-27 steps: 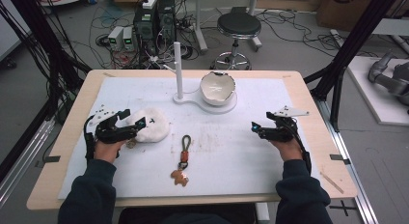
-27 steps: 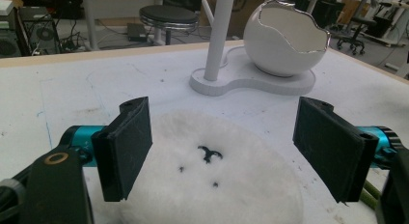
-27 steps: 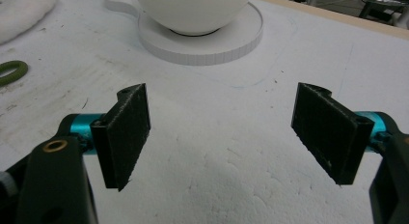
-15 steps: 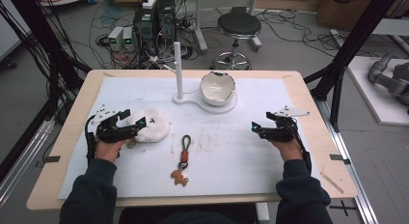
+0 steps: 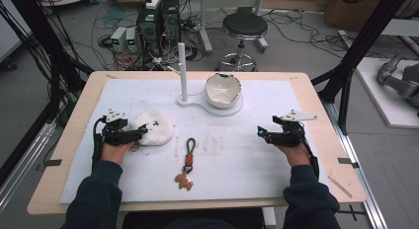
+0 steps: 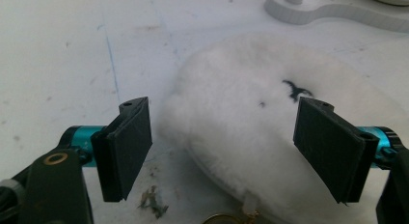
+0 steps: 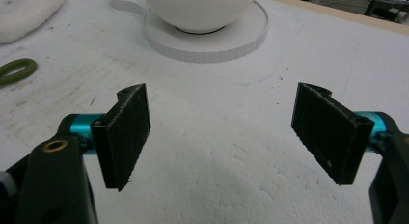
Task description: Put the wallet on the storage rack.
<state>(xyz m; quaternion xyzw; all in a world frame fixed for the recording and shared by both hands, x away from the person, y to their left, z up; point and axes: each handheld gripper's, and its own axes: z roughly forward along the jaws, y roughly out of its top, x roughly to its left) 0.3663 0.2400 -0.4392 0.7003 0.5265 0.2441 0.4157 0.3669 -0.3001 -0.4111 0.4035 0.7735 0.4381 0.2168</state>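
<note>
The left tongs (image 5: 141, 134) stand released at the fluffy white pouch (image 5: 154, 126), which lies at about nine o'clock on the tabletop (image 5: 316, 100); in the left gripper view the pouch (image 6: 270, 137) sits between the spread jaws, unpinched, likely lined up for a grasp. The left forearm comes in low and level. The right tongs (image 5: 261, 134), also released, rest near four o'clock over bare mat, seemingly waiting. A keychain (image 5: 188, 162) lies toward six o'clock, the bowl (image 5: 223, 89) at twelve.
</note>
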